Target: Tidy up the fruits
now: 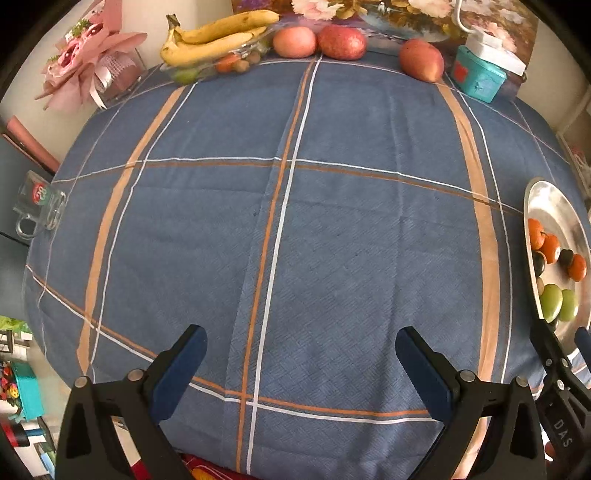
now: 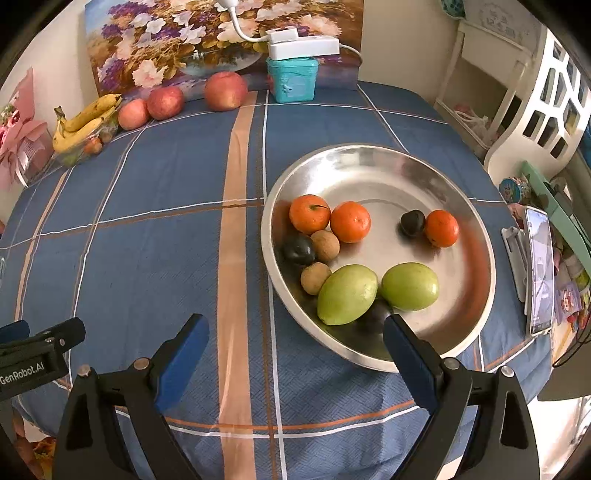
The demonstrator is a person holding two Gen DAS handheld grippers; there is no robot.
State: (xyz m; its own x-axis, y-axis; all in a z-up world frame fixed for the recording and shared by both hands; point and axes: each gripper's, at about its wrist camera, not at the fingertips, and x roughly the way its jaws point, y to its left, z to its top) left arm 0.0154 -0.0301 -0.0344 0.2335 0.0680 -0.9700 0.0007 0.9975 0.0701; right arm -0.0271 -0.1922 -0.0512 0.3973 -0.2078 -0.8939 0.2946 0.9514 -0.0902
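A round steel plate (image 2: pixel 388 173) sits on the blue checked tablecloth (image 2: pixel 155 251), holding three oranges (image 2: pixel 350 221), two green mangoes (image 2: pixel 347 294), brown kiwi-like fruits (image 2: pixel 325 246) and dark plums (image 2: pixel 412 222). My right gripper (image 2: pixel 295 343) is open and empty, just in front of the plate's near rim. My left gripper (image 1: pixel 301 354) is open and empty over bare cloth; the plate (image 1: pixel 550 206) lies at its far right. At the table's back stand three red apples (image 1: pixel 341 41) and a glass dish (image 1: pixel 221 64) with bananas (image 1: pixel 214 38) and small fruits.
A teal box (image 2: pixel 292 79) with a white lamp base stands at the back by a flower painting (image 2: pixel 207 33). A pink bouquet (image 1: pixel 88 66) is back left. A phone on a stand (image 2: pixel 539 273) is at the right edge. A glass mug (image 1: pixel 38 206) sits at the left edge.
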